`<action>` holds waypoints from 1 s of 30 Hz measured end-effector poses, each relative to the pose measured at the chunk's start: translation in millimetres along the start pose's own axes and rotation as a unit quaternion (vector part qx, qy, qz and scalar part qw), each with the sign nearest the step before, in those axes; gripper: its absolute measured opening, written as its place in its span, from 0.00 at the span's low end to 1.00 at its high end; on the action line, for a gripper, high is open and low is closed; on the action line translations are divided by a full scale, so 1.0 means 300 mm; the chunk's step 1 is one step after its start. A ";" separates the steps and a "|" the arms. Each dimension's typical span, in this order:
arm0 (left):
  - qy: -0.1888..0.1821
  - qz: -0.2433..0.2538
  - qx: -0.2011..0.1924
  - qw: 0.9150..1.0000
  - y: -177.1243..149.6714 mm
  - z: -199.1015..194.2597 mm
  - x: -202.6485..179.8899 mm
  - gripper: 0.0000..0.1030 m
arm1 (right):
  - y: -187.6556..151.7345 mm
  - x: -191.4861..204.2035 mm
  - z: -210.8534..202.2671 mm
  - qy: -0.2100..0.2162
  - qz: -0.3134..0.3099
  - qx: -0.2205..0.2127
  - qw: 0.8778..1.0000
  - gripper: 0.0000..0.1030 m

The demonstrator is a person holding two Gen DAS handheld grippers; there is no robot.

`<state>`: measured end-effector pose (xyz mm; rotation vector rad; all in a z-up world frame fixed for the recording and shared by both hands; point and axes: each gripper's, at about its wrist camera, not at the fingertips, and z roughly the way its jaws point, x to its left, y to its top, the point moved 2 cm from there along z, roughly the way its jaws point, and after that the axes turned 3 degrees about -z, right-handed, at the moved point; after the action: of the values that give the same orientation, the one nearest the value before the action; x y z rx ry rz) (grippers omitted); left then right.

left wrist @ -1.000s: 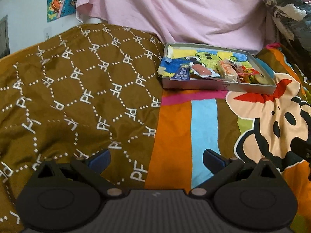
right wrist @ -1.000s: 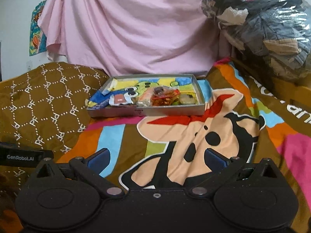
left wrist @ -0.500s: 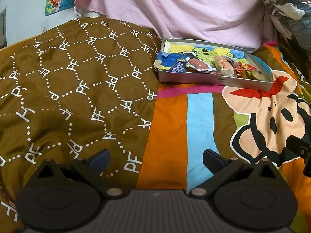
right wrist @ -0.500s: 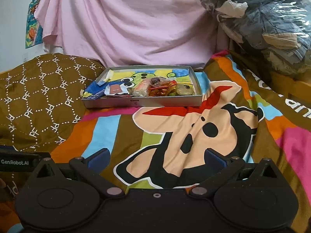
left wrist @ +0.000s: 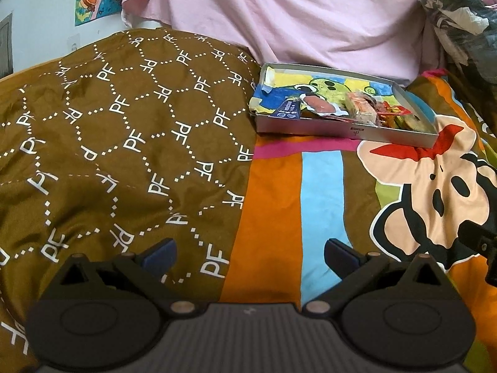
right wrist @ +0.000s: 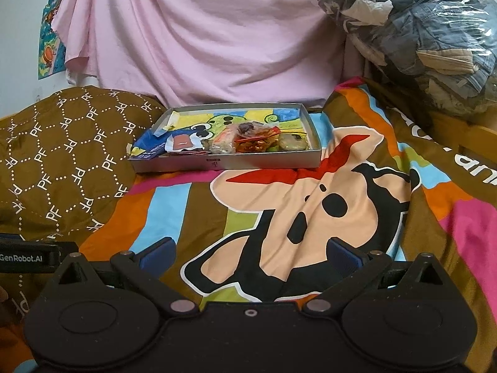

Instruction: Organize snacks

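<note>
A shallow grey box point(left wrist: 344, 130) point(right wrist: 264, 160) with a cartoon-printed bottom lies on the bed near the pink sheet. Several wrapped snacks point(left wrist: 360, 110) point(right wrist: 251, 141) lie along its near wall, with a blue packet point(left wrist: 287, 108) point(right wrist: 149, 150) at its left end. My left gripper point(left wrist: 250, 253) hovers open over the bedspread, well short of the box, with nothing between its fingers. My right gripper point(right wrist: 250, 253) is open too, empty, over the cartoon print in front of the box.
A brown patterned cover point(left wrist: 108, 143) point(right wrist: 62, 155) humps up left of the box. Pink sheet point(right wrist: 202, 37) hangs behind. A clear bag of clothes point(right wrist: 419, 31) stands at the right. The striped cartoon bedspread point(right wrist: 310, 211) lies between grippers and box.
Both views shifted slightly: the box dropped a little lower in each frame compared with half a second ago. Both grippers stay open and empty.
</note>
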<state>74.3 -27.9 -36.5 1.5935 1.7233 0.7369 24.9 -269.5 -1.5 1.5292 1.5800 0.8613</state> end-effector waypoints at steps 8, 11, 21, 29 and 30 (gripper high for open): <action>0.000 0.000 0.000 1.000 -0.002 0.000 0.000 1.00 | 0.000 0.002 0.003 0.002 0.000 0.002 1.000 0.99; 0.000 0.001 0.000 1.000 -0.001 0.000 0.001 1.00 | 0.001 0.004 0.003 0.001 -0.001 0.003 1.000 0.99; 0.001 0.001 0.001 1.000 -0.004 0.001 0.001 1.00 | -0.005 0.009 0.005 0.002 -0.002 0.003 1.000 0.99; 0.002 0.002 0.001 1.000 -0.006 0.001 0.000 1.00 | -0.004 0.009 0.005 0.002 -0.003 0.003 1.000 0.99; 0.001 0.002 0.001 1.000 -0.006 0.001 0.000 1.00 | -0.005 0.010 0.005 0.002 -0.003 0.004 1.000 0.99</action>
<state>73.5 -28.0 -38.0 1.5989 1.7238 0.7397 25.6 -266.7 -3.6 1.5284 1.5913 0.8571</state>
